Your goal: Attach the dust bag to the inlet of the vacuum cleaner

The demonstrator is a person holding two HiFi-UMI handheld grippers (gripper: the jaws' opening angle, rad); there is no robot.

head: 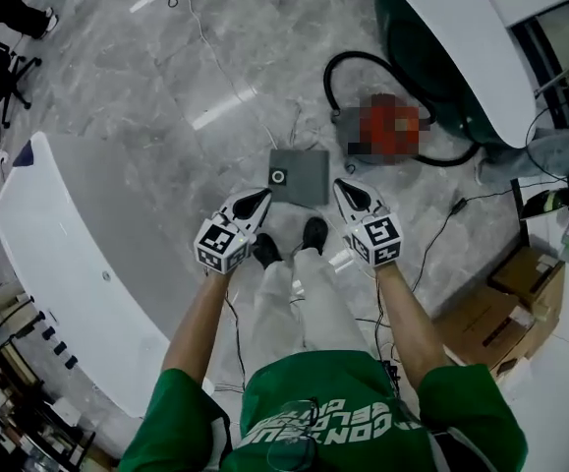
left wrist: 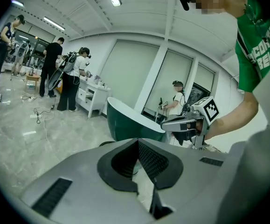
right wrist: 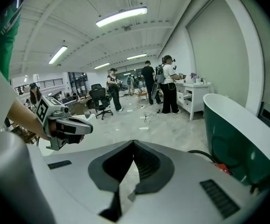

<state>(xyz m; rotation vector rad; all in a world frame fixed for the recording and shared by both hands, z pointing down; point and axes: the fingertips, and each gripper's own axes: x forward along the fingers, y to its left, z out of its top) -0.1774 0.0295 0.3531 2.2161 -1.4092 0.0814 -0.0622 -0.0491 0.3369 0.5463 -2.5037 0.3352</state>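
Dust bag (head: 299,175) lies flat on the floor beside the vacuum cleaner (head: 382,128), unattached. Left gripper (head: 250,207) and right gripper (head: 355,198) hover near, fingers pressed together, empty. Pickup and attachment remain.

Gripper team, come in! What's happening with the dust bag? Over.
Left gripper and right gripper both shut, empty. Dust bag flat on floor by the shoes, untouched, apart from vacuum cleaner. Black cable off to the side, not blocking.
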